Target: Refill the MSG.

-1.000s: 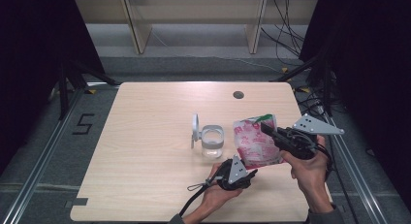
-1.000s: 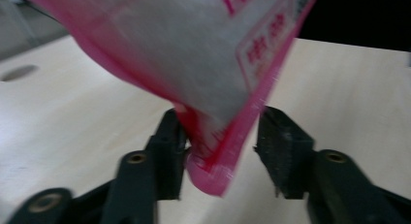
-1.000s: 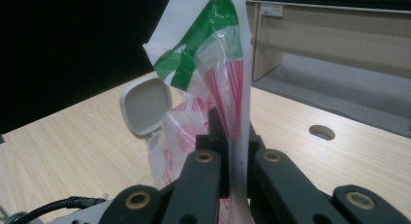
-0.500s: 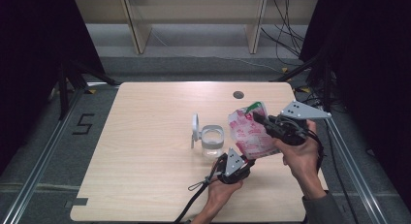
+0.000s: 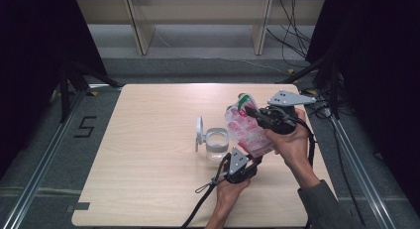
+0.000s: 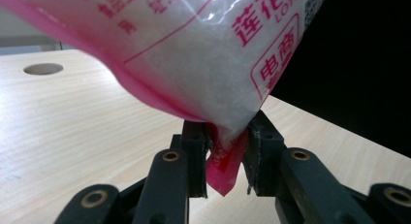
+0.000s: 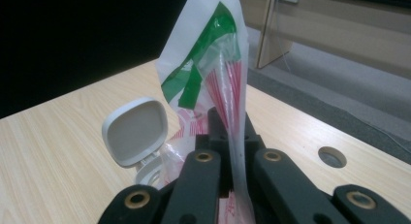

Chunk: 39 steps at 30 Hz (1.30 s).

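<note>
Both jaws clamped on bag (image 5: 246,131)

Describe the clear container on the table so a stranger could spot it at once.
On the pale wooden table, look just right of centre, beside the pink-and-white bag held up by two grippers. There stands a small clear jar, open, its white hinged lid flipped upright at its left. It is the only transparent thing standing on the tabletop.

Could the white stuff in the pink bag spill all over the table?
It might. The right gripper pinches only thin film near the top of the pink bag, which could slip. The left gripper holds just a bottom corner. The glass jar has a small mouth, so grains may miss it.
</note>
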{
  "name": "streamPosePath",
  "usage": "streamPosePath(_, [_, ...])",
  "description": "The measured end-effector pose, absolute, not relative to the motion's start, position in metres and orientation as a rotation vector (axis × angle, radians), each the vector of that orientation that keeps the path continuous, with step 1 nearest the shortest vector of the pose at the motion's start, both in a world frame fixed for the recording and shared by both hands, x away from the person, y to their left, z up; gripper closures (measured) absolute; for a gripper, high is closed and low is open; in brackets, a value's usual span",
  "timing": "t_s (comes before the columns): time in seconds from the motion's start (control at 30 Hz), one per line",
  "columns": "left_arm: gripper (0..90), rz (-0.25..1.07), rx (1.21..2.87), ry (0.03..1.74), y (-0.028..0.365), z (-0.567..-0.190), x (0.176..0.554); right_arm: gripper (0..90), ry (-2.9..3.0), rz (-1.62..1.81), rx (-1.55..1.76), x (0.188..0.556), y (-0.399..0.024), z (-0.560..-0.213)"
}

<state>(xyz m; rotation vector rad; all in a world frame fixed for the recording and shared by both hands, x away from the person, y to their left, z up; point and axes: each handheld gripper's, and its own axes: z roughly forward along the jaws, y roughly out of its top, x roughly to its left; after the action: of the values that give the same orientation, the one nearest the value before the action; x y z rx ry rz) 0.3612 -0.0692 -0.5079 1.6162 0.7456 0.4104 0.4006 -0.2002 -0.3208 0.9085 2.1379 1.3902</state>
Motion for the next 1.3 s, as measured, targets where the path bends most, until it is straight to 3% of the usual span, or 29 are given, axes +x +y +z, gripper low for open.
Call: streamPosePath(1.3, [73.3,0.316,1.621,0.752,-0.059,-0.516,0.369,90.0,2.272,1.236,0.902,0.430,-0.140,-0.343])
